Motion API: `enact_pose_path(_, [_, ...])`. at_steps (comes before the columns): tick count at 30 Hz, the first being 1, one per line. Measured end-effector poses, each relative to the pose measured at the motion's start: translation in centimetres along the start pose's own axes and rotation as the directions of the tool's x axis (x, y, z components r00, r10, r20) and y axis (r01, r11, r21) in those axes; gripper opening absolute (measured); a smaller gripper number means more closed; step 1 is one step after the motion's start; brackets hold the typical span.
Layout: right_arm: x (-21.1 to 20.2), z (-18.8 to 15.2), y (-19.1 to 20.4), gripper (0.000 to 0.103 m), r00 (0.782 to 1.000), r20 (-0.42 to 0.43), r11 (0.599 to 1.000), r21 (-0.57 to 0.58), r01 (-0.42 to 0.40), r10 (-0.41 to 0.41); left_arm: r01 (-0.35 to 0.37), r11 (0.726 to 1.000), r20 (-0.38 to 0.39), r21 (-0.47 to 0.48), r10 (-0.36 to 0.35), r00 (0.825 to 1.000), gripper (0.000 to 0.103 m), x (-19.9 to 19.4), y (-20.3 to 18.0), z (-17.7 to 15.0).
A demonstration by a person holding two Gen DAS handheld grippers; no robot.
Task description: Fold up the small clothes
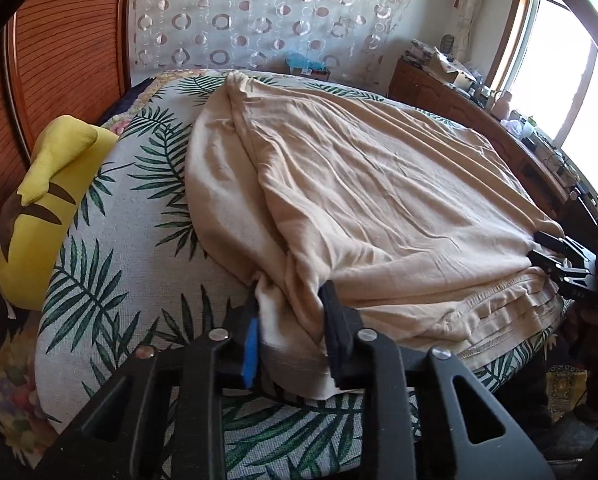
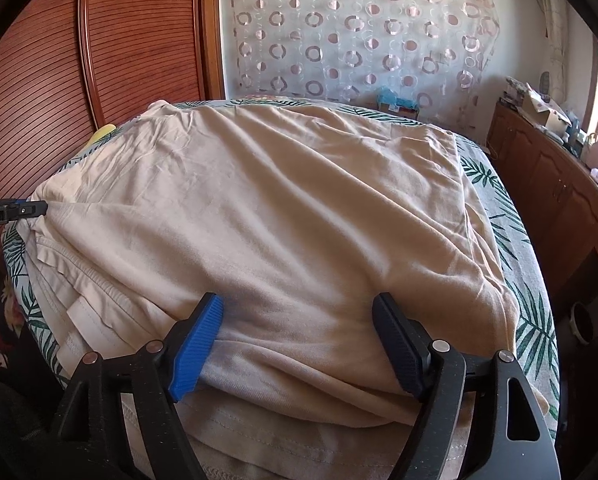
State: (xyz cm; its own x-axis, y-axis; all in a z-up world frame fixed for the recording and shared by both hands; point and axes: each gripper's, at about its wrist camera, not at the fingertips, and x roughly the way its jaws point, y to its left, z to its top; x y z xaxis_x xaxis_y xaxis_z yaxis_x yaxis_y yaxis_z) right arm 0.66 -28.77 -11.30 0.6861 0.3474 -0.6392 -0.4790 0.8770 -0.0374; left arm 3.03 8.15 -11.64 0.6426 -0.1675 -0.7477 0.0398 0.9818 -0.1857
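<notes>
At the far left of the left wrist view a yellow plush toy (image 1: 45, 196) lies against the ribbed wooden headboard (image 1: 71, 52), its lower end cut off by the frame edge. Beside it the leaf-print bedcover (image 1: 139, 208) shows, and on it lies the beige garment (image 1: 359, 200), spread in wrinkled layers over most of the bed. The left gripper (image 1: 289, 320) stands at the garment's near left corner, jaws drawn narrow and pinched on a bunched fold of the cloth; the blue pad (image 1: 252, 352) is half hidden by the fabric. Further right, stitched hems lie stacked at the near edge, though how many layers is hard to tell. At the right edge of that view the right gripper (image 1: 555, 254) reaches onto the garment's other near corner, partly cut off.

In the right wrist view the right gripper (image 2: 299, 340) has its jaws spread wide over a rumpled ridge of the garment (image 2: 279, 200); the pads flank the cloth without clearly squeezing it. The left gripper (image 2: 27, 210) shows only as a tip at the left border. A wooden cabinet (image 2: 539, 184) stands at the right, and the clutter on top of it is too small to make out.
</notes>
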Motion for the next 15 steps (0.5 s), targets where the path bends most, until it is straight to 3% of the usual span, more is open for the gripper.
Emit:
enact_pose_path(3, [0.0, 0.0, 0.0, 0.081, 1.0, 0.003, 1.0, 0.0, 0.001, -0.001, 0.017, 1.0, 0.012, 0.009, -0.017, 1.0, 0.011, -0.1, -0.8, 0.0])
enact_pose_path(8, [-0.6, 0.1, -0.7, 0.08, 1.0, -0.015, 1.0, 0.025, -0.007, 0.007, 0.089, 0.995, 0.095, 0.046, -0.093, 0.991, 0.01, -2.1, -3.0, 1.5])
enact_pose_path(15, [-3.8, 0.0, -3.5, 0.08, 0.998, 0.043, 0.995, 0.088, 0.041, -0.045, 0.221, 0.965, 0.169, 0.142, -0.243, 0.955, 0.01, -3.7, -8.8, 6.7])
